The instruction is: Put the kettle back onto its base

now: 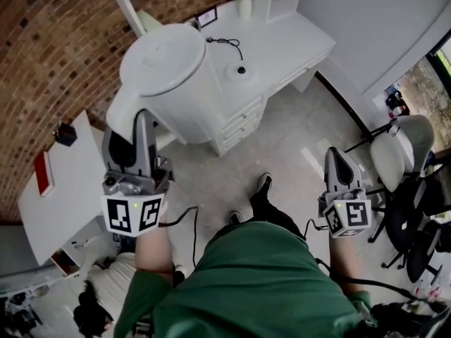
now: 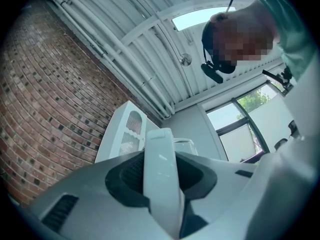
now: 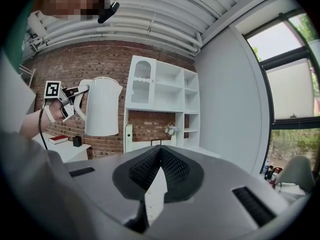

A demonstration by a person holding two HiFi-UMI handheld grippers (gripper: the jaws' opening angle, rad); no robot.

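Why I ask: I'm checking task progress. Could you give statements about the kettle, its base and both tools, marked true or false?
The kettle sits on its base. False: the left tool holds it in the air, apart from the base.
The left tool grips the kettle's handle. True.
The right tool holds a cup. False: nothing is between its closed jaws.
The base stands on the white desk. True.

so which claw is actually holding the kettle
The left claw, shut on the handle of the white kettle; the right claw is shut with nothing in it.
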